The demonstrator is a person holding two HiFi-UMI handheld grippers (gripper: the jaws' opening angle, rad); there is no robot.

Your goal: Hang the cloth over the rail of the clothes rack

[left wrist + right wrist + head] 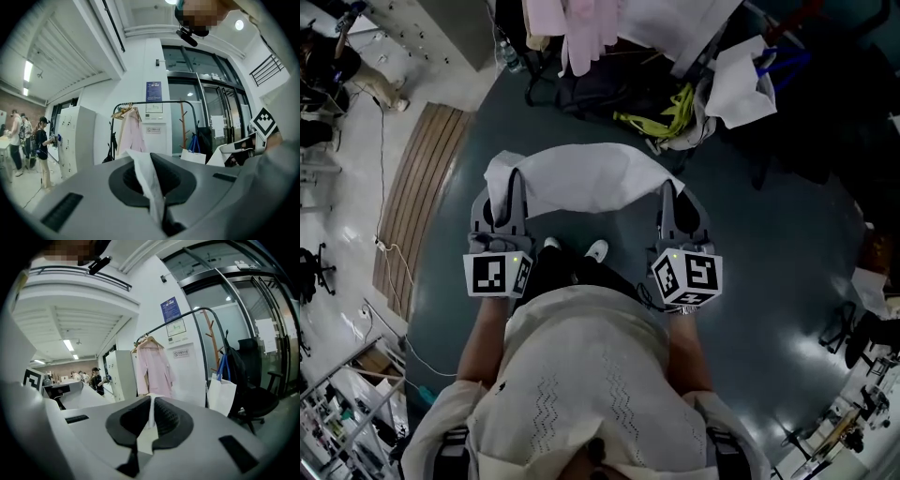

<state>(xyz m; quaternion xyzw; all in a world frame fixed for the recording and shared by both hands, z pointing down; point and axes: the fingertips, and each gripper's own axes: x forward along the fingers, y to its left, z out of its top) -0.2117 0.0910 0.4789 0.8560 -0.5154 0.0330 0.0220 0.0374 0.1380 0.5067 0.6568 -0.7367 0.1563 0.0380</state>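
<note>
Both my left tongs (514,183) and right tongs (667,192) are clenched on opposite ends of the white cloth (581,178), keeping it spread between them, ready to drape over the clothes rack's rail (173,101) ahead.

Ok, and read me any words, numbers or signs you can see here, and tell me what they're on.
Nothing can be read for certain.
Blue poster on the wall: print too small.
White sheet below it: too small.
Small sign with a red circle, lower down: characters blurred.
Papers on the glass door: too small.
</note>
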